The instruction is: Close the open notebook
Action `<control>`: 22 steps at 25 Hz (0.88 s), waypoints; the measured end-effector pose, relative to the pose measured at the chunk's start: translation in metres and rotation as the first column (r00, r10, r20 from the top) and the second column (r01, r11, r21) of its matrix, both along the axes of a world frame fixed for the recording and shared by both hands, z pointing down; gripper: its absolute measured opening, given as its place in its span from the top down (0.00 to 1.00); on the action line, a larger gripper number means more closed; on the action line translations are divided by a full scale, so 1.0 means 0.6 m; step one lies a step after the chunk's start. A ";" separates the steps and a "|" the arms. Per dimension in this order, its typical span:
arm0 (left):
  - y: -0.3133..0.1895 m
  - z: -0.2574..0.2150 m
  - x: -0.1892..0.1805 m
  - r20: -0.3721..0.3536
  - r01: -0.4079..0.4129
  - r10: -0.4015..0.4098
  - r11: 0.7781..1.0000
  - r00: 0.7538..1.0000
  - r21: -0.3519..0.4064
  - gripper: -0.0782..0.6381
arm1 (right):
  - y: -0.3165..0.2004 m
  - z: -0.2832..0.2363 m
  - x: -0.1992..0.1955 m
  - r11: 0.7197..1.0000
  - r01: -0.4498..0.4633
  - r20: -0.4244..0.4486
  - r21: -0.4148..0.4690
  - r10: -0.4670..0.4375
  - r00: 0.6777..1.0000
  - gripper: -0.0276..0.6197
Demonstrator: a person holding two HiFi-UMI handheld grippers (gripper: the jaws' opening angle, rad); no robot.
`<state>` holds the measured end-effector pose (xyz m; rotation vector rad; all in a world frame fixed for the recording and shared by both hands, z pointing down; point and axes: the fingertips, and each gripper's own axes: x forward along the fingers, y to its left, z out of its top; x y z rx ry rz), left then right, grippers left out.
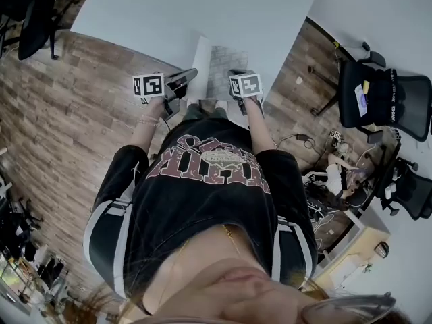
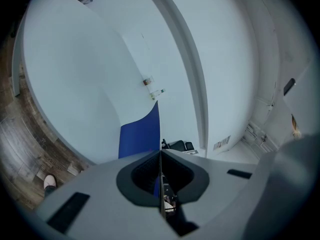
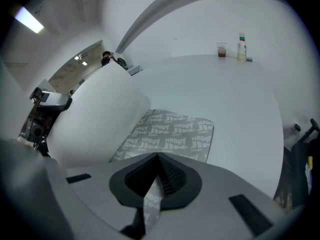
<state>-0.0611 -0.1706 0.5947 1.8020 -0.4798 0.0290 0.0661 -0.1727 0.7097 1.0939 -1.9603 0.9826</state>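
Observation:
The notebook [image 1: 217,71] lies open at the near edge of the white table [image 1: 202,12]. Its grey inner leaf printed with "HAPPY JIN" [image 3: 172,129] lies flat. The left half stands raised, showing a white dotted page [image 3: 95,116] and a blue cover [image 2: 140,136]. My left gripper [image 2: 161,156] is shut on the edge of the blue cover, which stands upright between its jaws. In the head view that left gripper [image 1: 181,84] is at the notebook's left side. My right gripper [image 3: 157,160] is shut on the near edge of the grey printed leaf, and the right gripper [image 1: 236,90] sits at the notebook's right.
A cup [image 3: 221,50] and a bottle [image 3: 242,47] stand at the table's far side. Black office chairs [image 1: 381,100] and a cluttered bench [image 1: 344,181] are on the wood floor to the right. The person's body fills the lower head view.

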 end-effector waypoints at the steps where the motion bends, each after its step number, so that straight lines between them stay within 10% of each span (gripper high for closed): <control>1: 0.001 0.000 0.005 -0.004 -0.003 0.003 1.000 1.000 0.000 0.82 | 0.001 0.000 0.000 1.000 -0.005 0.009 -0.004 0.005 1.000 0.93; 22: 0.018 0.027 0.127 -0.057 -0.095 0.094 0.995 0.994 -0.024 0.81 | 0.006 -0.017 0.019 0.999 -0.049 0.123 0.003 0.048 0.991 0.93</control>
